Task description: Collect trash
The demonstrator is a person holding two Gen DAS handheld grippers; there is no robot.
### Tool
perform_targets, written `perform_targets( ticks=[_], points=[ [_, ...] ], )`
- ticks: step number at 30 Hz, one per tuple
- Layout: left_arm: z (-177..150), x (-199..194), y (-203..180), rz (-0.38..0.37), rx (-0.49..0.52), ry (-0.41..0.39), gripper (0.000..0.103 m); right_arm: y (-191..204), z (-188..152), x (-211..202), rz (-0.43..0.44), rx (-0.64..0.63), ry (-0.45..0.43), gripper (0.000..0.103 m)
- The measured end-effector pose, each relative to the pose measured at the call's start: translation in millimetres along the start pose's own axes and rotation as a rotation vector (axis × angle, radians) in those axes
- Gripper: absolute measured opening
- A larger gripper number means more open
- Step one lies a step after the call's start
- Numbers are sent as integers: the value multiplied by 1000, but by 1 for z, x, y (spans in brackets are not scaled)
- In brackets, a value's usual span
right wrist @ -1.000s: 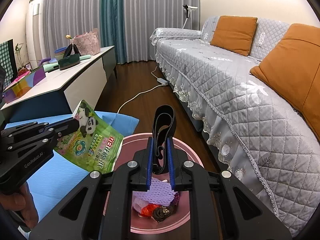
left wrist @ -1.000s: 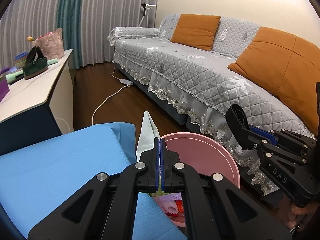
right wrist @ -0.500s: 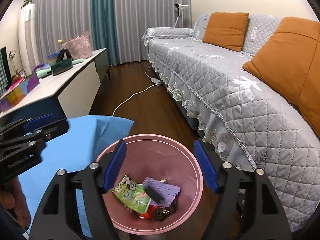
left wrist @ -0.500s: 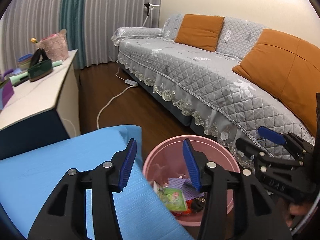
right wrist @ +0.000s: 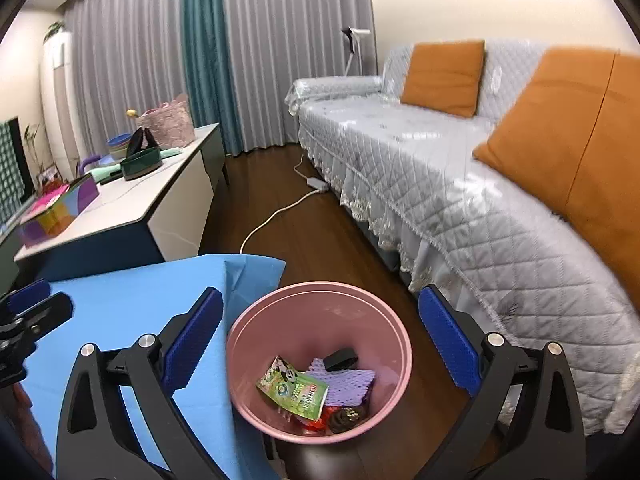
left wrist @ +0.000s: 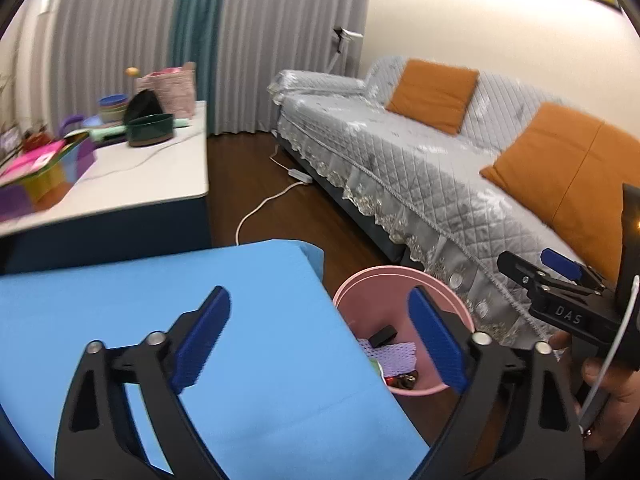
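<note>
A pink trash bin (right wrist: 384,316) stands on the floor beside the blue-covered table (right wrist: 128,304). Inside it lie a green panda wrapper (right wrist: 294,386), a purple foam net (right wrist: 348,382), a black band (right wrist: 340,358) and other scraps. My right gripper (right wrist: 320,344) is open and empty above the bin. My left gripper (left wrist: 320,336) is open and empty over the table's right edge (left wrist: 280,352), with the bin (left wrist: 400,280) to its right. The right gripper also shows in the left wrist view (left wrist: 560,280), at the right.
A grey quilted sofa (right wrist: 460,184) with orange cushions (right wrist: 444,72) runs along the right. A white cabinet (right wrist: 132,200) with bowls, a pink basket and coloured boxes stands at the left. A white cable (right wrist: 280,216) lies on the dark wood floor.
Both grippers opened and dropped their items into the bin: the left let go of the green wrapper, the right the black band. Both have since pulled back and up.
</note>
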State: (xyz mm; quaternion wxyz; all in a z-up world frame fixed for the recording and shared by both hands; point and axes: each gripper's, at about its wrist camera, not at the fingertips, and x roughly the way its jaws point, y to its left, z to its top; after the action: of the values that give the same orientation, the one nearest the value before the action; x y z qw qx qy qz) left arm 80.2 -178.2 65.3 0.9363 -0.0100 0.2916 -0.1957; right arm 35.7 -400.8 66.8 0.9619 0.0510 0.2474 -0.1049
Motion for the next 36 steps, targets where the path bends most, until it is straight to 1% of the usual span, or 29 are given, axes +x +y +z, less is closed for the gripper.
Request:
perform_targets(
  ticks=[3,5,7,9,12,14,15,19,23,31,36],
  points=[
    [-12,-25,3,28,-3,-25,93,17,-3,-30,10,-22,-66,98],
    [-20,-41,9,46,-11,-39,95,28,-10,-46,29,-22,-83,98],
    [-26,-54,15,70,-19,-52,95,41,-19,-59,44,-39,-85,98],
    [-36,-69,22,118,-20,-64,95,53,-26,-69,53,-59,-87,98],
    [-51,-87,26,186,17,-71,95,66,-35,-85,70,-76,-91,98],
    [-60,-98,32,218,24,-73,95,71,-42,-93,78,-71,-88,98],
    [-64,-103,36,222,14,-70,95,72,-45,-96,79,-66,-82,98],
    [-78,-117,51,256,-26,-57,95,81,-63,-97,110,-44,-14,98],
    [-93,-128,61,304,-54,-50,95,99,-80,-94,136,-65,42,98],
    [-110,-129,92,342,-136,-20,95,133,-90,-81,155,-123,76,98],
    [-116,-126,99,365,-148,-13,95,148,-95,-74,155,-144,87,98]
  ],
)
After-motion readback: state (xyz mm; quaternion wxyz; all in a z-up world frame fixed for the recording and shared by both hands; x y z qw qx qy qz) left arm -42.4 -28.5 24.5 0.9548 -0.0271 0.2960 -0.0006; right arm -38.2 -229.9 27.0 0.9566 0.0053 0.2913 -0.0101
